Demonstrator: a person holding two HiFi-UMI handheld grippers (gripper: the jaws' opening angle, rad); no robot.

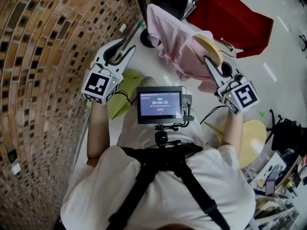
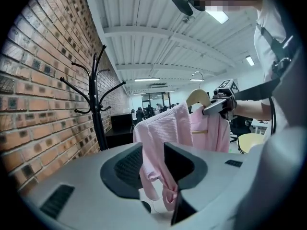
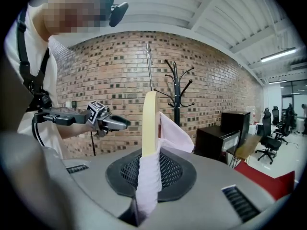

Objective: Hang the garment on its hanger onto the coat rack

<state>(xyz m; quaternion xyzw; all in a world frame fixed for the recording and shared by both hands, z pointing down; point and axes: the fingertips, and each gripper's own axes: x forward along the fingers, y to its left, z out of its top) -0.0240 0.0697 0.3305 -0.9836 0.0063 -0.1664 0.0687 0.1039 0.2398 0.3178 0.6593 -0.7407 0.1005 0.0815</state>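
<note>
A pink garment (image 1: 172, 42) hangs on a pale wooden hanger (image 1: 208, 46). My right gripper (image 1: 207, 59) is shut on the hanger's shoulder and the pink cloth over it. In the right gripper view the hanger (image 3: 149, 119) stands edge-on between the jaws, its metal hook (image 3: 150, 63) above. The black coat rack (image 1: 143, 13) stands by the brick wall, just beyond the garment; its hooked arms (image 2: 97, 95) are bare. My left gripper (image 1: 123, 46) is open and holds nothing, pointing at the rack's base. The garment (image 2: 163, 128) shows beyond its jaws.
A curved brick wall (image 1: 43, 80) runs along the left. A red seat (image 1: 230, 18) lies beyond the garment. A yellow-green cloth (image 1: 120, 102) lies on the floor by the person. A round wooden stool (image 1: 252, 140) and clutter are at the right. A black cabinet (image 3: 230, 128) stands near the rack.
</note>
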